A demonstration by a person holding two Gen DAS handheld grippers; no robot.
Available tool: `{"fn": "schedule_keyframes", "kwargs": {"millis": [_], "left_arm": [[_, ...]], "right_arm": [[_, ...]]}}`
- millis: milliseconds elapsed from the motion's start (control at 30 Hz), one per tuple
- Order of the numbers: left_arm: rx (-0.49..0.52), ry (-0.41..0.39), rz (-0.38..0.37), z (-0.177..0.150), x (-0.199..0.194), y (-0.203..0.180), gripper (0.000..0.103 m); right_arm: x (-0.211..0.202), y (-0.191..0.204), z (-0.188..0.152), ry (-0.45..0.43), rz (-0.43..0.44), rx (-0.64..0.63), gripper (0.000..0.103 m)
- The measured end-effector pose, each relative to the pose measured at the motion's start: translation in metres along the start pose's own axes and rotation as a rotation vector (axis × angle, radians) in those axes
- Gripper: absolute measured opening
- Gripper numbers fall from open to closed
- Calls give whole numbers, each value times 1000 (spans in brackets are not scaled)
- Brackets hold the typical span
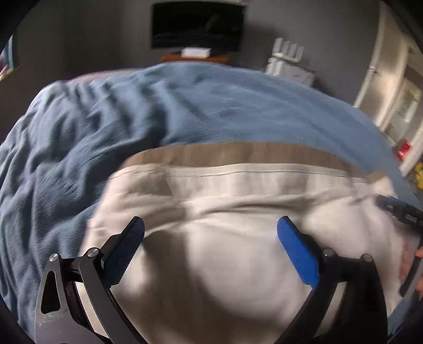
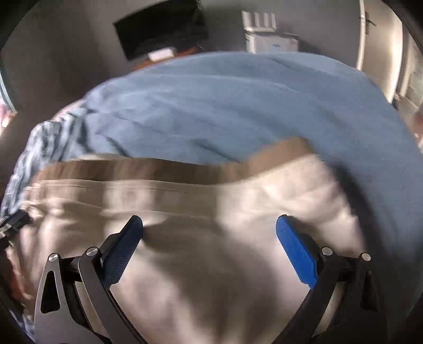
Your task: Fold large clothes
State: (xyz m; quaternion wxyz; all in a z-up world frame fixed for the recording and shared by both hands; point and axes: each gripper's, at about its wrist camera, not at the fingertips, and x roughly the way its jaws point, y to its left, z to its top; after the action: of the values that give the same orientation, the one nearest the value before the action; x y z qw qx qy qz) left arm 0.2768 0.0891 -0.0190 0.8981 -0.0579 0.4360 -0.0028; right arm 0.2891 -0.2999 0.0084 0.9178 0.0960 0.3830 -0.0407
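Both hand-held grippers, left (image 1: 211, 230) and right (image 2: 209, 229), hover spread above the garment (image 1: 224, 264) on the bed (image 1: 132, 111); next, pinch an edge.

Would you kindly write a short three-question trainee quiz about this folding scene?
1. True or false: both hand-held grippers are open.
2. What does the garment lie on? A) blue blanket B) wooden floor C) glass table
3. Fill in: the dark screen stands beyond the ____ edge of the blanket.

Key: 1 true: left hand-held gripper and right hand-held gripper have jaws wide apart. 2 A. 3 far.
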Motion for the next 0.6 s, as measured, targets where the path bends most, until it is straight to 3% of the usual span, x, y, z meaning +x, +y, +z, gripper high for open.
{"fn": "schedule_keyframes", "kwargs": {"millis": [100,167,233,367,533,600], "left_arm": [[-93,64,20,2,20,28,98],[-89,78,24,2,31,30,98],[-69,77,40,5,37,27,98],[-77,96,52,9,49,29,98],[-43,18,69,6,10,29,96],[-19,-21,17,-8,-18,23,96]], "right_arm": [[11,-23,-1,37,-51,37,96],[17,-36,-7,26,-107,68,96],[25,-47,-11,26,-67,119,96],[31,-48,-12,5,-87,133,96],[-7,-48,-20,-45,-63,112,95],[-45,-41,-38,-104,-14,75,95]]}}
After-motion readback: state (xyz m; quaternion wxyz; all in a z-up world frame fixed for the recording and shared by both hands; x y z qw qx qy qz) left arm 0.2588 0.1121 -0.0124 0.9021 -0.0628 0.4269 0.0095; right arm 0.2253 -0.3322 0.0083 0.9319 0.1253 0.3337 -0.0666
